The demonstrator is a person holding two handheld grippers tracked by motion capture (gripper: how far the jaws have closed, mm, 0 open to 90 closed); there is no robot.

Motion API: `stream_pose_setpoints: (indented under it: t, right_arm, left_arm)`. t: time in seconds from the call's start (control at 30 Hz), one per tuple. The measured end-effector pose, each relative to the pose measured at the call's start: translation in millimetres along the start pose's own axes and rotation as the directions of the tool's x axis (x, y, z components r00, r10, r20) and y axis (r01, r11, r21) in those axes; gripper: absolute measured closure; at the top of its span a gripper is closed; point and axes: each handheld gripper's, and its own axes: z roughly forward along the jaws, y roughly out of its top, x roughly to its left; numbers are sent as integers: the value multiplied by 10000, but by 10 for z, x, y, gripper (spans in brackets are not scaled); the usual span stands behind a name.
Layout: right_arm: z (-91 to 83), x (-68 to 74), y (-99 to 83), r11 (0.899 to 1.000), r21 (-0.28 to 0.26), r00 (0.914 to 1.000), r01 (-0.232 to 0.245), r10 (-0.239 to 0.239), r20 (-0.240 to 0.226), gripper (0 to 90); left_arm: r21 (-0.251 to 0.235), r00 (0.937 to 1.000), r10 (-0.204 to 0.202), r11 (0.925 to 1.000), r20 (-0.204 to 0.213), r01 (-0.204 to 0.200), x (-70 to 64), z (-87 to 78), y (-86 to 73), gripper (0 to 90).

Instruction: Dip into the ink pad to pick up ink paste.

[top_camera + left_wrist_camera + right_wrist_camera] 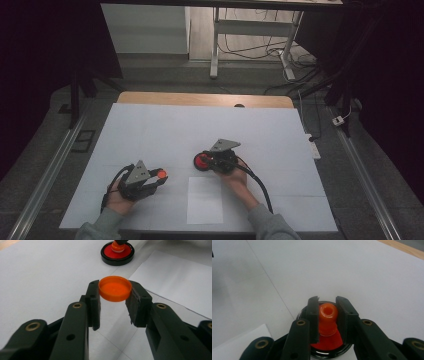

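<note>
My left gripper (pixel 114 291) is shut on a flat orange cap (pixel 115 288), held level by its rim above the white table cover; from the high view it is at the front left (pixel 161 174). My right gripper (pixel 327 305) is shut on a small orange stamp-like piece (pixel 328 312) with a hole in its top end. That piece stands upright on a round red ink pad in a black case (pixel 329 343). The pad (pixel 201 161) lies near the table's middle, and the left gripper view shows it farther off (pixel 117 253) with the orange piece (pixel 118 246) on it.
A white sheet of paper (pixel 205 200) lies at the front between the two hands, also seen in the left gripper view (pixel 175 277). The white cover (pixel 200 130) spreads over the wooden table. A desk frame and cables stand on the floor beyond.
</note>
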Motion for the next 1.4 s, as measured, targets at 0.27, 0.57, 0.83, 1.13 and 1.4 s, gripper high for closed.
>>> stream_pose_setpoints:
  t: [0.27,0.57,0.83,1.13,1.4]
  right_arm:
    - [4,12,-18,9999,-99,10000,40,-40,61,728]
    - [3,1,-46,9996,-214,9998,-175,176,41,729]
    - [8,11,-60,9993,-305,9997,-216,219,103,729]
    - [8,-15,-42,9993,-259,9997,-253,251,-83,726]
    - [-104,-86,-8,9947,-881,9986,-536,533,-66,725]
  left_arm:
    - [14,10000,6,10000,-7,-6,-5,-6,2,647]
    - [-1,10000,-9,10000,23,9,-14,-7,4,646]
    - [-2,10000,-4,10000,37,4,-18,-6,5,646]
    - [-95,10000,-44,9999,-25,44,-9,-17,5,646]
    - [-108,10000,-83,9999,-30,82,2,-22,2,646]
